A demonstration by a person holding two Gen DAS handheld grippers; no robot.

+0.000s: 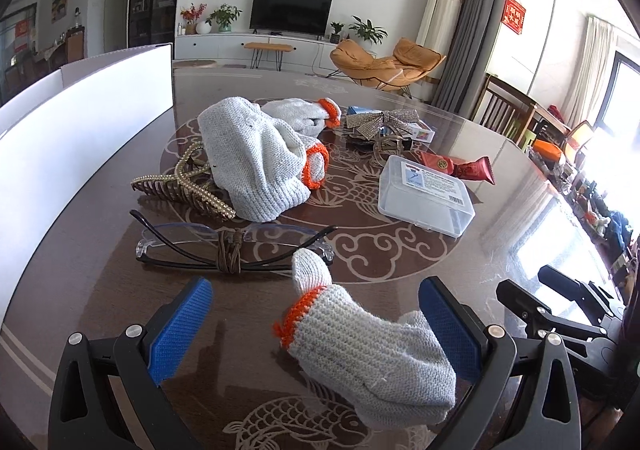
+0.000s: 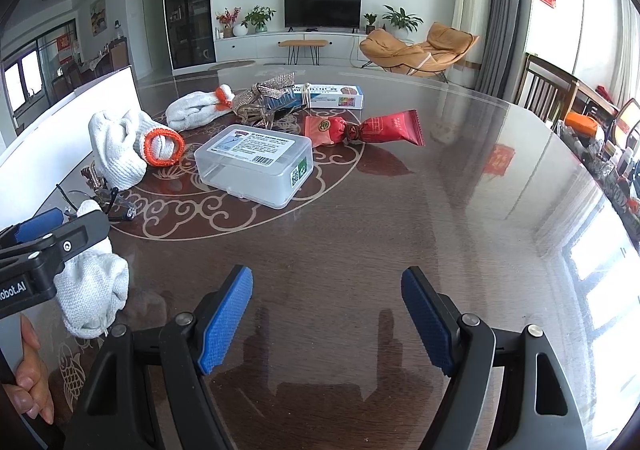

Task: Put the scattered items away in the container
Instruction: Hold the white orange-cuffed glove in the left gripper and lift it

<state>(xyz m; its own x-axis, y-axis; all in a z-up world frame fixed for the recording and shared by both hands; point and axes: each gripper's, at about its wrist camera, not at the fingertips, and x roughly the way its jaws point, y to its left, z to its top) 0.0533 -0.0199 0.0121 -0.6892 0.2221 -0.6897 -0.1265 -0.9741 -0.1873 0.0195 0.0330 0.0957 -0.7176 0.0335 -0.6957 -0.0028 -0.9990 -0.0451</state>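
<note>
A grey knitted glove with an orange cuff (image 1: 360,350) lies on the dark round table (image 1: 520,210) between the jaws of my left gripper (image 1: 316,286). The jaws stand wide open; the glove rests against the right blue pad and is apart from the left one. The same glove (image 2: 96,286) shows in the right wrist view beside the left gripper's finger (image 2: 68,238). My right gripper (image 2: 328,278) is open over bare tabletop, holding nothing. The white container (image 1: 80,110) stands along the table's left side.
Further out lie a heap of gloves (image 1: 252,154), a gold hair claw (image 1: 188,190), glasses (image 1: 180,234) with a brown hair tie (image 1: 230,250), a clear plastic box (image 2: 256,166), a red candy packet (image 2: 384,130), a rhinestone bow (image 1: 380,120) and a carton (image 2: 336,96). A hand (image 2: 32,370) grips the left handle.
</note>
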